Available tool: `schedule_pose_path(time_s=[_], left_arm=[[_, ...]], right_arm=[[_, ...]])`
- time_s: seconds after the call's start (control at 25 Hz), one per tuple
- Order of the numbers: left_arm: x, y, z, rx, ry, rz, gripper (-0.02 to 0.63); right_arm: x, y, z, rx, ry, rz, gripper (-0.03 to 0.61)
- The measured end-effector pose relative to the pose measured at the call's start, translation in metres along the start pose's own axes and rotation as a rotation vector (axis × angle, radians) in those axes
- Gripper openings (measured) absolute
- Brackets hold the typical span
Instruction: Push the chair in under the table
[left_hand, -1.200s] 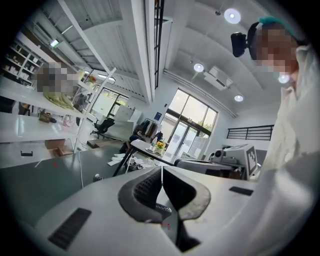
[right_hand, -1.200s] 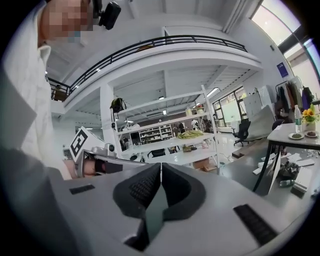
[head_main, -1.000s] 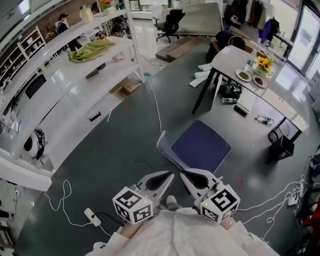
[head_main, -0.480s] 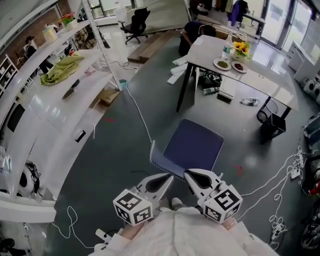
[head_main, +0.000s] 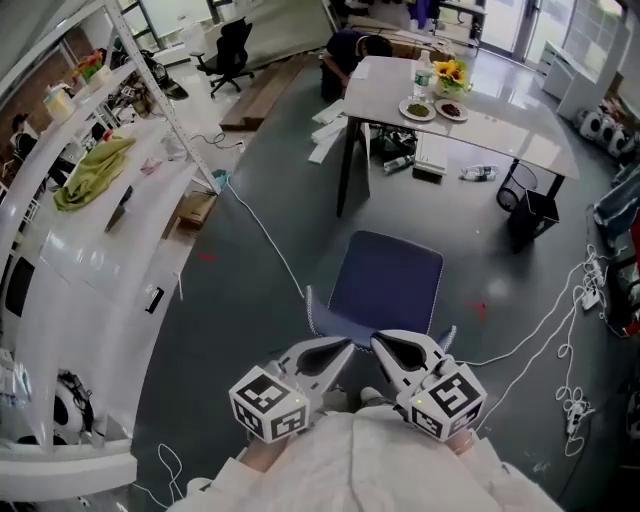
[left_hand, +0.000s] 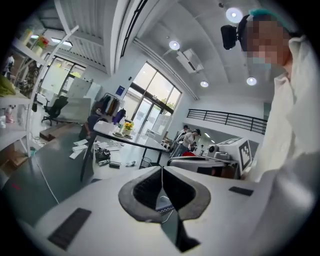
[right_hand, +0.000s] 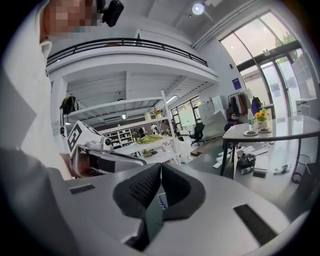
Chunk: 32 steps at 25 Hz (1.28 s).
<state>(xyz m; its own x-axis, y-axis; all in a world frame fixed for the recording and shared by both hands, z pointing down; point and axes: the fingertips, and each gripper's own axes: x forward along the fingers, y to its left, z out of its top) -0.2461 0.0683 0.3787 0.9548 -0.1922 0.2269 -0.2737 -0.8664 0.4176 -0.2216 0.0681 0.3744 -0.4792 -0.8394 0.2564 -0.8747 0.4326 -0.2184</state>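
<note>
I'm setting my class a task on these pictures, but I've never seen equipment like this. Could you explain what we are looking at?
There is no robot here: a person holds a two-jaw gripper in each hand. The overhead picture comes from a camera on the person's head, looking down. The two round ones come from cameras riding on each gripper. The left gripper and right gripper are both shut and hold nothing. Their tips sit by the back edge of a blue chair, apparently to push it. Ahead stands a white table with two plates, a bottle and yellow flowers. White shelves run along the left.
</note>
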Motion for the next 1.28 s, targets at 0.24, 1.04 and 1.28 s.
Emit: schedule_pose_path(time_s=[0.24, 1.04, 1.28], left_arm=[[0.005, -0.005, 0.006, -0.019, 0.017, -0.172, 0.018], [0.018, 0.003, -0.032, 0.012, 0.164, -0.322, 0.017], [0.025, -0.002, -0.026, -0.022, 0.127, -0.296, 0.017]], right_arm=[[-0.002, -0.005, -0.004, 0.059, -0.026, -0.116, 0.032], [-0.056, -0.017, -0.047, 0.247, -0.107, -0.482, 0.032], [-0.063, -0.026, -0.04, 0.227, -0.07, -0.469, 0.032]])
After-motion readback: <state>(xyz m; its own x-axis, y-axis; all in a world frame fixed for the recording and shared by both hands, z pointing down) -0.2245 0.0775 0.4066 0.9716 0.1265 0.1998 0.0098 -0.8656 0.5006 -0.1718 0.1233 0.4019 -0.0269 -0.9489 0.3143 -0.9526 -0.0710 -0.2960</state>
